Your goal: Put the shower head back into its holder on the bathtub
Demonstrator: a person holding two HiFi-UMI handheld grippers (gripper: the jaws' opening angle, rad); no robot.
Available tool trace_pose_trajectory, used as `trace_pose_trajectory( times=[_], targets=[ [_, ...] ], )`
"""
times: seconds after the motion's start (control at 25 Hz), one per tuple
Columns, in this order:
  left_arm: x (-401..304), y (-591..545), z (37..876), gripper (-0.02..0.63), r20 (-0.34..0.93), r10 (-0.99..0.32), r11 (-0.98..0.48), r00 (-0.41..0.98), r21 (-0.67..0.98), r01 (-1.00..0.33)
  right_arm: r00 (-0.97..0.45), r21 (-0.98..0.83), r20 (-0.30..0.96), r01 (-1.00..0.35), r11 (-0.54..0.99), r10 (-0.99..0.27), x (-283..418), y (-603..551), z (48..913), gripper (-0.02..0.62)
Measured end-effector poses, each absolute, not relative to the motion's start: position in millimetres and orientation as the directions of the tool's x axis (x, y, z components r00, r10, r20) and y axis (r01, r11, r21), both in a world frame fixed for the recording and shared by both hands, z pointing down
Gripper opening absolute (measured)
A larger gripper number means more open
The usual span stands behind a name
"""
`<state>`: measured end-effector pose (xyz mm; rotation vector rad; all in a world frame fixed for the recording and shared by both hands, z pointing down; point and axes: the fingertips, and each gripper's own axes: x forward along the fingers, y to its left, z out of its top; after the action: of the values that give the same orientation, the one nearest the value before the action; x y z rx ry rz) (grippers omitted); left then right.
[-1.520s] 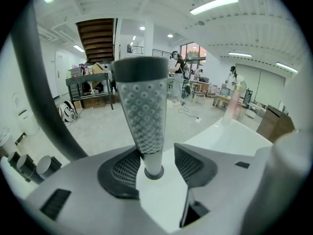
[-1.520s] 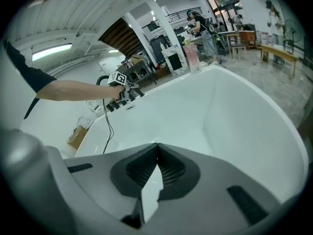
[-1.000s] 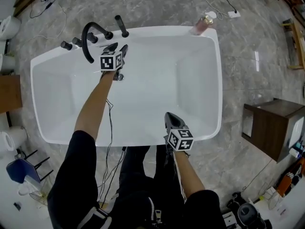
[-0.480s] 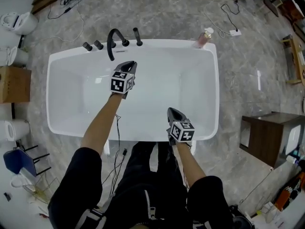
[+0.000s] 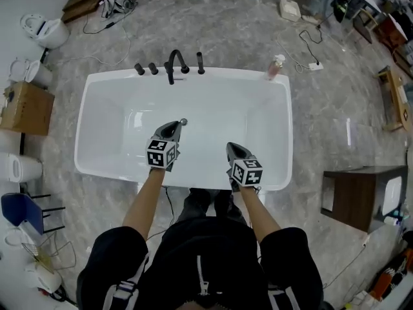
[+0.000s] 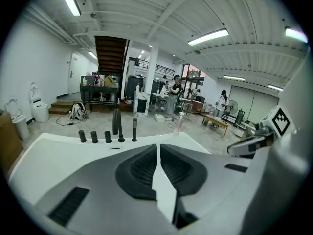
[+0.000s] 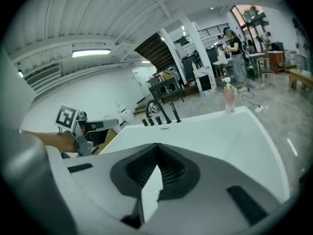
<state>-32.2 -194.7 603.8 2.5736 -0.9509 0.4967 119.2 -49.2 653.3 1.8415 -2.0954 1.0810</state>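
Showing shower head (image 5: 200,62) apparently back on bathtub (image 5: 284,141); my left gripper (image 5: 175,126) jaws just closed empty, right gripper (image 5: 231,147) jaws shut, empty.

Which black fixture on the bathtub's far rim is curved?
The spout: it arches over the bathtub, while the others beside it stand straight.
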Motion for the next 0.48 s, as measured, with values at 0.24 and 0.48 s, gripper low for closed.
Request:
trace_pose_trajectory(
  times=[0.24,0.48],
  targets=[
    [-59.1,-168.2,582.4,0.04,0.391,-0.576,-0.709,0.718,0.198,-0.677,-0.239,-0.271,0.531,-0.957,0.104,-0.813,102.3,-63.0,617.5,0.006],
    [-68.6,-185.5,534.5,0.04,0.28,-0.614,-0.723,0.738,0.175,-0.668,-0.2,-0.203,0.456,-0.972,0.117,-0.867,104.8,-92.5,574.7,0.006]
  ],
)
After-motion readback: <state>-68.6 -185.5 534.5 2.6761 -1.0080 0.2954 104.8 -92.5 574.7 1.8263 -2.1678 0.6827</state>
